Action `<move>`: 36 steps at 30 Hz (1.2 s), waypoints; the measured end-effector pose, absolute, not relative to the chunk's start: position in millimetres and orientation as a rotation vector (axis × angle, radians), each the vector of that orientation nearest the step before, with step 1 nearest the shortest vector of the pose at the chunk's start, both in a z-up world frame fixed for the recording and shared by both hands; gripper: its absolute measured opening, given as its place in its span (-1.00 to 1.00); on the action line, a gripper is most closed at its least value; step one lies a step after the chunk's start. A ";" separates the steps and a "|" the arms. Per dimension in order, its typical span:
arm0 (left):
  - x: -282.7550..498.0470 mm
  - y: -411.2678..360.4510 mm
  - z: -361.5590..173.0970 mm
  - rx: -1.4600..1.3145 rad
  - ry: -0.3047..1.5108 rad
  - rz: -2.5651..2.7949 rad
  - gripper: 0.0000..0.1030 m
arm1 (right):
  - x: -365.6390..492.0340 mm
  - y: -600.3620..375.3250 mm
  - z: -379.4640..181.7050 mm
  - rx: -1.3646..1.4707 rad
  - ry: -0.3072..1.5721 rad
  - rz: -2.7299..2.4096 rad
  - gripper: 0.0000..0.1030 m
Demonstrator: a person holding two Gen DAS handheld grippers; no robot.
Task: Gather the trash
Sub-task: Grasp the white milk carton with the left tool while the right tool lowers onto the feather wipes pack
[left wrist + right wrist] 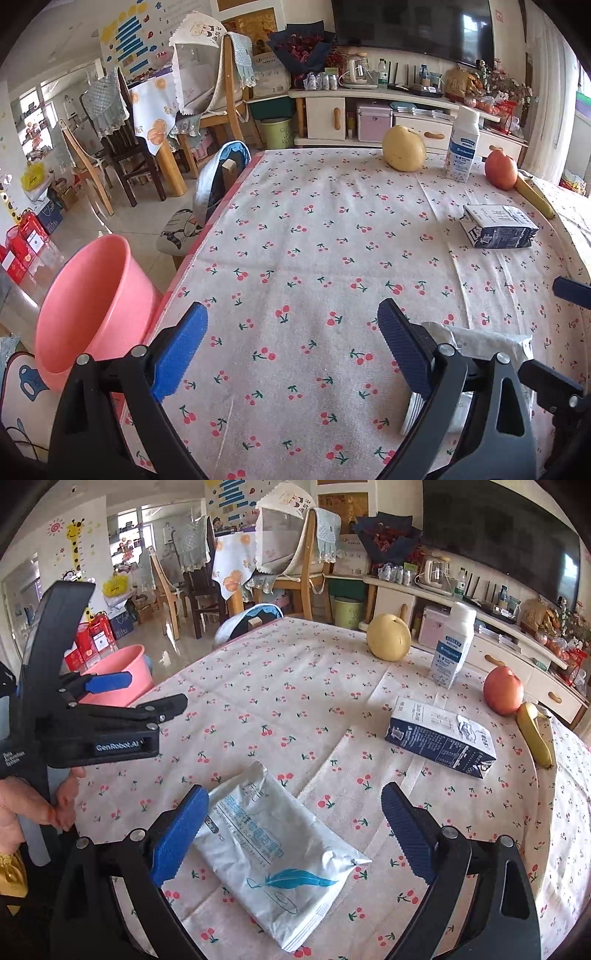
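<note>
Fingers, right gripper (291, 830): blue pads spread wide, holding nothing, set to either side of the white wet-wipe packet (275, 856); the left pad looks to lie at the packet's edge, contact uncertain. Fingers, left gripper (291, 347): spread equally wide, empty, over bare cherry-print tablecloth (314, 240). Wet-wipe packet: flat on the cloth at the near edge of the table, blue feather print uppermost, crumpled at one corner; in the left wrist view it shows just beyond that gripper's right finger. Dark blue milk carton (439, 736): lying on its side, farther back and to the right, apart from the packet. White bottle (452, 646): upright near the far edge. Yellow pear (388, 637), left of the bottle; red apple (503, 691) and banana (533, 740), close together at the right edge. Pink bucket (92, 310): beside the table's left side, open mouth tilted toward the camera.
</note>
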State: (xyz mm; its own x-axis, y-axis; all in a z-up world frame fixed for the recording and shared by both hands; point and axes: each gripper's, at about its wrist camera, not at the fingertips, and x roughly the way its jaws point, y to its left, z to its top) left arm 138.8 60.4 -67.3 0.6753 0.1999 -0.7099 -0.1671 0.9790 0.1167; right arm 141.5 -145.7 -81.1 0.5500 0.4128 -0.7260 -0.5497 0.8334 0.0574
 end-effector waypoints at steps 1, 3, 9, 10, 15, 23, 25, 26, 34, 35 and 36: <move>138.4 60.8 -66.7 0.033 0.805 0.201 0.82 | 143.2 -147.5 -85.0 -0.183 0.825 0.587 0.82; 137.5 64.0 -64.2 -0.011 0.809 0.176 0.82 | 146.4 -149.6 -92.4 -0.190 0.853 0.615 0.82; 139.7 75.5 -57.8 -0.113 0.808 0.128 0.82 | 155.7 -145.9 -114.6 -0.257 0.905 0.687 0.82; 140.6 76.6 -57.2 -0.127 0.808 0.121 0.82 | 157.5 -145.3 -117.2 -0.249 0.919 0.707 0.82; 143.0 86.8 -55.7 -0.221 0.810 0.082 0.82 | 163.5 -138.5 -127.1 -0.271 0.922 0.769 0.82; 148.9 84.0 -65.7 -0.238 0.836 0.067 0.82 | 161.0 -128.1 -132.1 -0.297 0.961 0.884 0.86; 150.2 83.1 -67.5 -0.241 0.839 0.064 0.82 | 154.0 -125.5 -131.3 -0.329 0.962 0.898 0.86; 150.1 83.2 -67.6 -0.242 0.840 0.061 0.82 | 151.2 -123.8 -132.1 -0.343 0.962 0.898 0.87; 161.2 64.4 -67.1 -0.232 0.850 -0.002 0.82 | 137.6 -118.6 -134.2 -0.423 0.914 0.822 0.88; 164.9 60.3 -66.6 -0.233 0.851 -0.019 0.82 | 138.4 -119.7 -134.6 -0.413 0.916 0.812 0.88; 168.6 56.0 -65.4 -0.233 0.850 -0.036 0.82 | 139.4 -120.8 -134.6 -0.402 0.920 0.801 0.87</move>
State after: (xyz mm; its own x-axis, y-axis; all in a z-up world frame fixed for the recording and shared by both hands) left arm 168.6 56.0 -65.4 0.6612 -0.1238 -0.7399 -0.0616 0.9740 -0.2180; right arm 139.4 -120.8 -134.6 0.3527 0.4379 -0.8270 -0.7591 0.6506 0.0207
